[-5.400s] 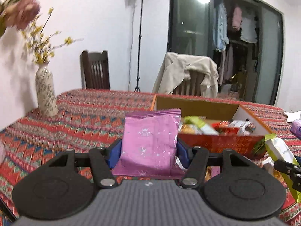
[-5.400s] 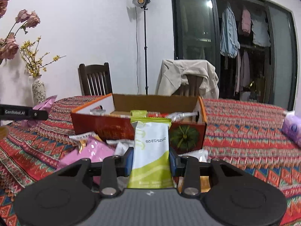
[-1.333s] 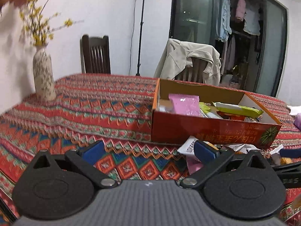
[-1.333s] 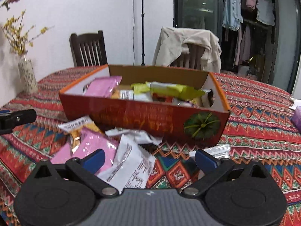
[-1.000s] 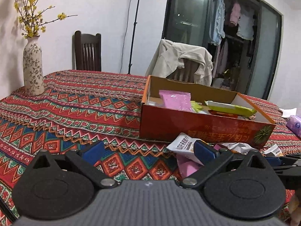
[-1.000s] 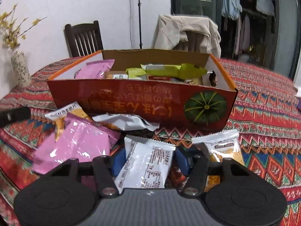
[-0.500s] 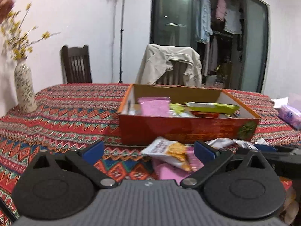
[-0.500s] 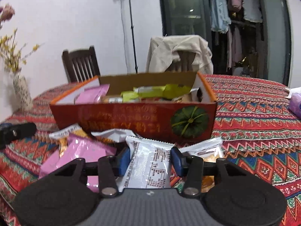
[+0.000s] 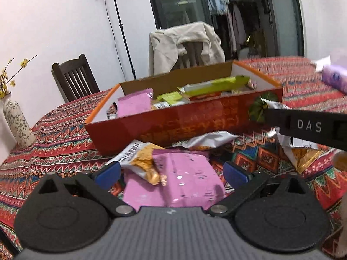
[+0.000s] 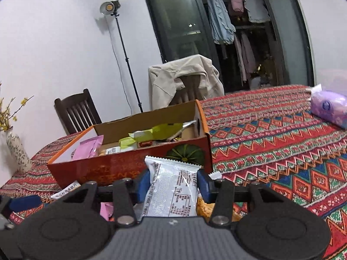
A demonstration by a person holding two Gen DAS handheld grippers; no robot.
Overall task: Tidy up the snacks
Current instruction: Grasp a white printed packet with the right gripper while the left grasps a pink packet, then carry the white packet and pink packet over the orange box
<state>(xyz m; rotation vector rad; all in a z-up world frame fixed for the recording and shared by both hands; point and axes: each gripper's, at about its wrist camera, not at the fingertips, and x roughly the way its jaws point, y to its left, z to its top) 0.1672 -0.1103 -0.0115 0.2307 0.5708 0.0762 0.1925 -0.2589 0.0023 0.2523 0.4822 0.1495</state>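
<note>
Two grippers are in play, each with a packet lined up ahead of it. Nearest in the right wrist view, a silver-white printed snack packet (image 10: 171, 186) is clamped upright between the blue pads of the right gripper (image 10: 172, 184), its long axis running up and away from the jaws, printed side toward the camera. Nearest in the left wrist view, the left gripper (image 9: 171, 174) is spread wide with nothing pinched; a pink snack packet (image 9: 173, 179) is lying flat on the patterned tablecloth (image 9: 54, 134) between its pads, neither pad seen touching it, long axis pointing roughly away from the camera. A gold-and-white packet (image 9: 141, 162) is overlapping the pink packet's left far corner, just beside the left pad. A crumpled silver wrapper (image 9: 208, 139) is seen behind it, against the box front. Farther on, the orange cardboard box (image 9: 184, 121) is set straight ahead of both grippers, its long side facing them, already holding pink and green packets. The held packet is judged nearer to a drop: the box's right end, with the pumpkin print, stands directly beyond it. The tissue pack (image 10: 329, 108) lies well apart toward the far right edge.
</note>
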